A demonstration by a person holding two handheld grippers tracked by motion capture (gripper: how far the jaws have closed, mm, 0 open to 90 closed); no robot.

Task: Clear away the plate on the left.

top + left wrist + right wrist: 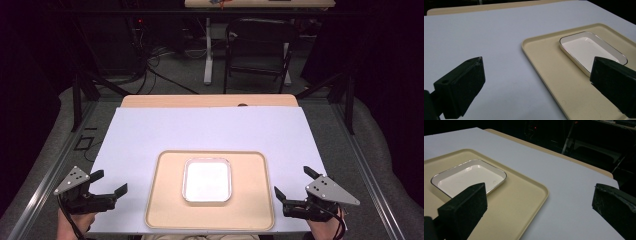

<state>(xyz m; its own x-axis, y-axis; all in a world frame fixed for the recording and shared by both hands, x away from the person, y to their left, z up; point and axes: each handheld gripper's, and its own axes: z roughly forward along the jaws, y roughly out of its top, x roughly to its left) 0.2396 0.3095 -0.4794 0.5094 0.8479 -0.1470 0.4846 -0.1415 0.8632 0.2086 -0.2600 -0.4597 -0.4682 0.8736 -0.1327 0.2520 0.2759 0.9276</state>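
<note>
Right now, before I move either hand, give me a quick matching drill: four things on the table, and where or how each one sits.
Things:
1. white dish
2. beige tray
3. left gripper
4. right gripper

States:
A. open, off the tray's right edge
B. inside the tray, empty
C. on the white sheet, near edge
D. open, off the tray's left edge

Pairs: 1-B, 2-C, 3-D, 4-A

Lab recording space; dark curtains (30,60); metal frame (80,97); floor cables (150,65); folding chair (257,50).
</note>
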